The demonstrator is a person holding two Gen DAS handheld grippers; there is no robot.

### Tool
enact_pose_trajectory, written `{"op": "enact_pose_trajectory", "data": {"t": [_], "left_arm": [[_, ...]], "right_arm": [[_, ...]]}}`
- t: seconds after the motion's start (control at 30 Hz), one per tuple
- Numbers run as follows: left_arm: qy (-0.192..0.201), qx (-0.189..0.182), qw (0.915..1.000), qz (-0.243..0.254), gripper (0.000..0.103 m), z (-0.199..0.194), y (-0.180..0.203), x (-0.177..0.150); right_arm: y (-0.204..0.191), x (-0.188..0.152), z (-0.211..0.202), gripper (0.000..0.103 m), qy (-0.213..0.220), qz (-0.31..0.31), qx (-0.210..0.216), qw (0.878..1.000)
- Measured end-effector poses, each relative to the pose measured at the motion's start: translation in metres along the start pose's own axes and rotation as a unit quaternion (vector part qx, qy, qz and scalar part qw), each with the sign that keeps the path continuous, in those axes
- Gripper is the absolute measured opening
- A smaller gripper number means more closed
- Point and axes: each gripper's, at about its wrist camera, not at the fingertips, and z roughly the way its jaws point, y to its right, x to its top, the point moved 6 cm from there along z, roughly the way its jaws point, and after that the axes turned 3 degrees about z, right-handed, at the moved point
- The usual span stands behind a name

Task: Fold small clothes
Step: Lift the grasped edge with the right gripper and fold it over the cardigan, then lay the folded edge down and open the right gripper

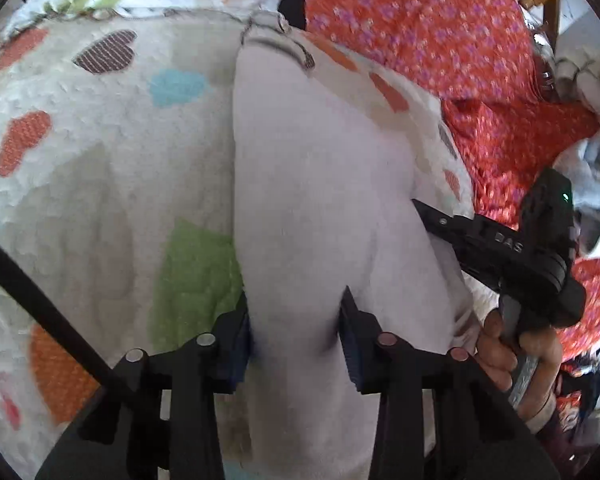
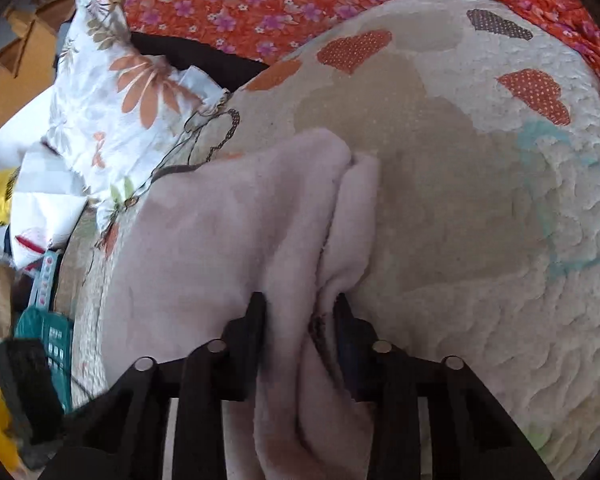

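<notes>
Left wrist view: both my tools, left tool [image 1: 296, 336] and right tool [image 2: 300, 320], pinch the pale pink garment [image 1: 320, 184]; next, I should carry its edge across the quilt [image 2: 480, 208].

Heart-patch quilt [image 1: 100, 168]; orange floral sheet [image 1: 440, 28]; teal basket [image 2: 46, 332]

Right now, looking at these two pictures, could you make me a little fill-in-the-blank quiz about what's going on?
1. Both the left hand-held gripper and the right hand-held gripper pinch the pale ____ garment.
2. The garment lies on a quilt patterned with ____.
3. The floral fabric behind the quilt is mostly ____.

Missing words: pink; hearts; red
</notes>
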Motion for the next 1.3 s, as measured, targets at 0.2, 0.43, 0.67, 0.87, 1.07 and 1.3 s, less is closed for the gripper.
{"op": "enact_pose_trajectory", "data": {"t": [0.2,0.43,0.67,0.87,1.07,1.3], "left_arm": [[0.021,0.012,0.9996,0.014,0.037,-0.037,0.018,0.029],[0.002,0.112,0.9937,-0.003,0.067,-0.001,-0.015,0.001],[0.016,0.119,0.9924,0.027,0.069,-0.006,-0.01,-0.046],[0.029,0.106,0.9939,-0.003,0.069,-0.028,-0.015,-0.071],[0.075,0.139,0.9873,0.018,0.069,-0.075,-0.012,-0.082],[0.118,0.17,0.9784,0.007,0.07,-0.117,-0.018,-0.099]], "right_arm": [[-0.046,0.022,-0.042,0.025,0.043,-0.04,0.054,0.997],[0.011,0.025,-0.006,0.037,0.036,-0.013,-0.094,0.995],[-0.004,0.015,-0.065,0.037,0.082,-0.03,-0.055,0.995],[-0.038,-0.033,-0.048,0.031,0.009,-0.054,0.036,0.998],[0.019,-0.07,-0.04,0.006,0.008,-0.049,-0.094,0.994],[-0.018,-0.073,-0.087,0.016,0.061,-0.071,-0.093,0.991]]}}
